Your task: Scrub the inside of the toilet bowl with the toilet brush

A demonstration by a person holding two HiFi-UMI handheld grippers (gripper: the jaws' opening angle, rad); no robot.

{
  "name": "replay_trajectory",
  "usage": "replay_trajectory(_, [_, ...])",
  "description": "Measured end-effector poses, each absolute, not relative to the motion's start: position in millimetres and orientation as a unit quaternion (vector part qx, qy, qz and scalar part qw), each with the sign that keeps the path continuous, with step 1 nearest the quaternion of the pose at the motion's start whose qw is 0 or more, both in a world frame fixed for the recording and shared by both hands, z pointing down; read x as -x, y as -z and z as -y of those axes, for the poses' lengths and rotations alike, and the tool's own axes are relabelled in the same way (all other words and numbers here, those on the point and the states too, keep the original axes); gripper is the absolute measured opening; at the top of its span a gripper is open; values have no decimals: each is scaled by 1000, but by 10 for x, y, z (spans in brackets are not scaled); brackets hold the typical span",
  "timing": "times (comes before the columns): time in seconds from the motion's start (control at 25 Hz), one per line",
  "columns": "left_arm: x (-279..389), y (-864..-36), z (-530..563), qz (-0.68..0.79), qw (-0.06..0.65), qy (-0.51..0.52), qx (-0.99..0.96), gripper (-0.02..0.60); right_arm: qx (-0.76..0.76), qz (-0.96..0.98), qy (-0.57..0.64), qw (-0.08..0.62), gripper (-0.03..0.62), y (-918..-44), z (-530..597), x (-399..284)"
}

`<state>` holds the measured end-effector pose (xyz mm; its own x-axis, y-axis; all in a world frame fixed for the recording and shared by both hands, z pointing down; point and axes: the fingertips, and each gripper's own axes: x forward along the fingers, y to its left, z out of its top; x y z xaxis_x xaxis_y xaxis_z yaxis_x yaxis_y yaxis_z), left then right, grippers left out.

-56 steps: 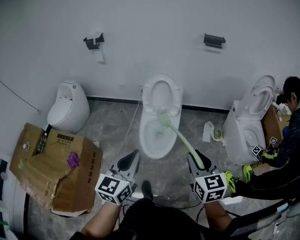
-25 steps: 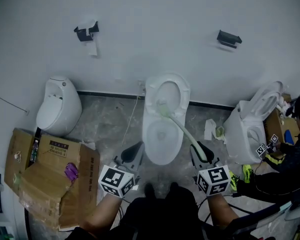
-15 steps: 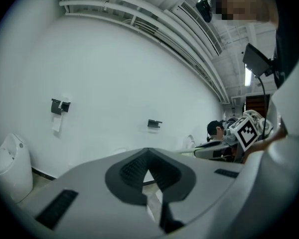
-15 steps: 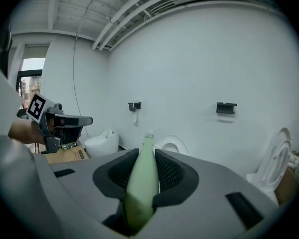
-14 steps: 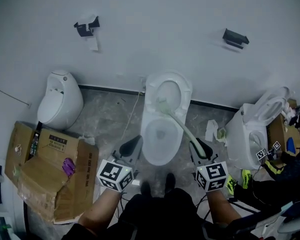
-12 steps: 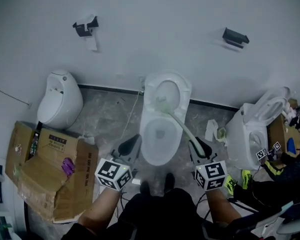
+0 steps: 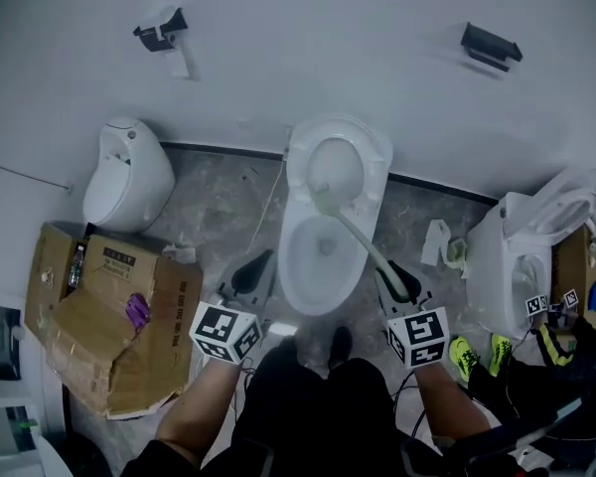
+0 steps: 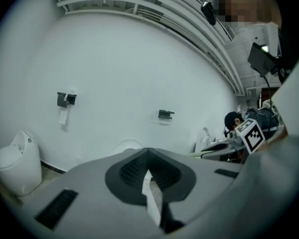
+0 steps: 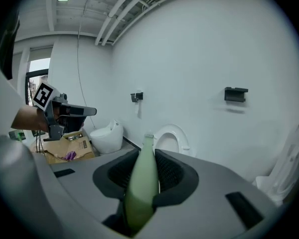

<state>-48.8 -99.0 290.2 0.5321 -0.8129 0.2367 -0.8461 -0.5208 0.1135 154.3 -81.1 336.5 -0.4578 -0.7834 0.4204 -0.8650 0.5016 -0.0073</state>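
R claw [image 7: 393, 282] pinches toilet brush [image 7: 354, 240] at handle end. Brush head sits at rear of toilet bowl [image 7: 288, 266], frame centre. L claw [image 7: 250, 274] pressed together, empty. Est.: brush light, handle smooth, may flex; hold firm nr end.

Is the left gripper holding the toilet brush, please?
No, the left gripper holds nothing; the green toilet brush sits clamped in the right gripper.
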Motion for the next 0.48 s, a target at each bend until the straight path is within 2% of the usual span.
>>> replay_trajectory(0.48, [595,-3882,1419,448,143,-112,-876,9,-466,843,-121,239,107,-4347,1111,-1213])
